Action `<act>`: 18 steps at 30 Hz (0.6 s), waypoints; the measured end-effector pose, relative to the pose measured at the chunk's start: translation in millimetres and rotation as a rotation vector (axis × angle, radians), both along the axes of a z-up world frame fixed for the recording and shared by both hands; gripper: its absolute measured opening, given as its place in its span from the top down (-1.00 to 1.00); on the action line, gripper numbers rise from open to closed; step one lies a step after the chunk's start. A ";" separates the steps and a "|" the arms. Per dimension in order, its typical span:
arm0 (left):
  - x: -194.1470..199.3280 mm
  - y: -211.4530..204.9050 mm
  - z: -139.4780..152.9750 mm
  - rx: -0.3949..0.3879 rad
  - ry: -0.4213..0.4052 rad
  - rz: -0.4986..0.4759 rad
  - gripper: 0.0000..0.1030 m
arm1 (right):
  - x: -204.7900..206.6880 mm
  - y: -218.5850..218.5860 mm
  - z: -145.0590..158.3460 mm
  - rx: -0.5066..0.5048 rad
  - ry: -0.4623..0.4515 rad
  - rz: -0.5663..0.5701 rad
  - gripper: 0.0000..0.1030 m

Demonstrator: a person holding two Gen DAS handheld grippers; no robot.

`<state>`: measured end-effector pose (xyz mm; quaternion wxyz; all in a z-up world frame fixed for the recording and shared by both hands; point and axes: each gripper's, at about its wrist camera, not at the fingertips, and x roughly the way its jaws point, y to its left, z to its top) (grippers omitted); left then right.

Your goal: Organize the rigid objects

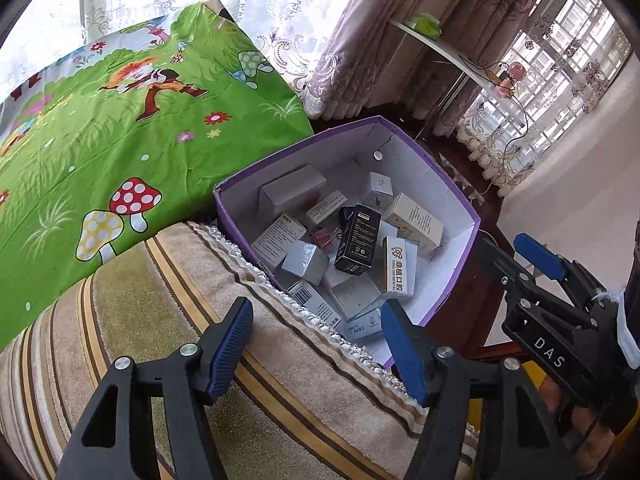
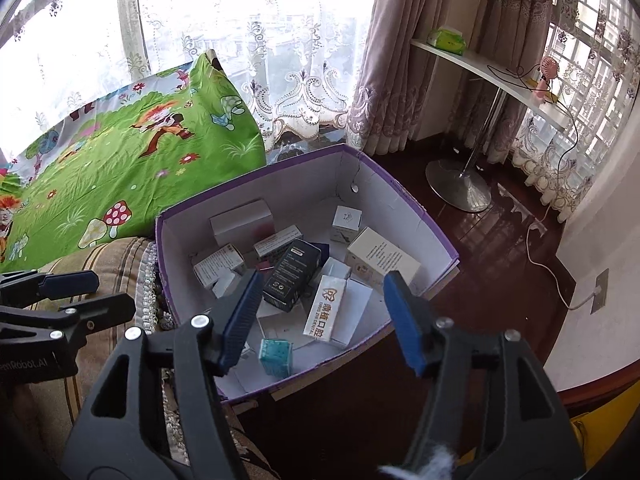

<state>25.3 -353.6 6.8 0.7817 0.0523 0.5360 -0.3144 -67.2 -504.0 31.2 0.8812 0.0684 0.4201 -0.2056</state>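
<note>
A purple cardboard box [image 1: 404, 136] with a white inside holds several small cartons: a black one [image 1: 357, 240], a white dental one [image 1: 397, 266], a pink binder clip [image 1: 322, 237]. In the right wrist view the box [image 2: 432, 236] also shows a teal block [image 2: 275, 357] near its front wall. My left gripper [image 1: 318, 346] is open and empty above the striped rug, beside the box's near corner. My right gripper [image 2: 322, 322] is open and empty above the box's front half. It also shows in the left wrist view [image 1: 524, 264].
A striped beige rug [image 1: 168, 320] covers the seat under the box. A green cartoon pillow [image 1: 120, 128] lies behind it on the left. A white shelf table [image 2: 492, 74] on a metal stand, curtains and dark wood floor [image 2: 500, 248] are on the right.
</note>
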 end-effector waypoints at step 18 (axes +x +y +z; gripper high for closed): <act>-36.1 -4.4 3.8 0.015 -0.080 -0.027 -0.99 | -25.2 4.8 -4.4 0.003 0.007 -0.034 -0.33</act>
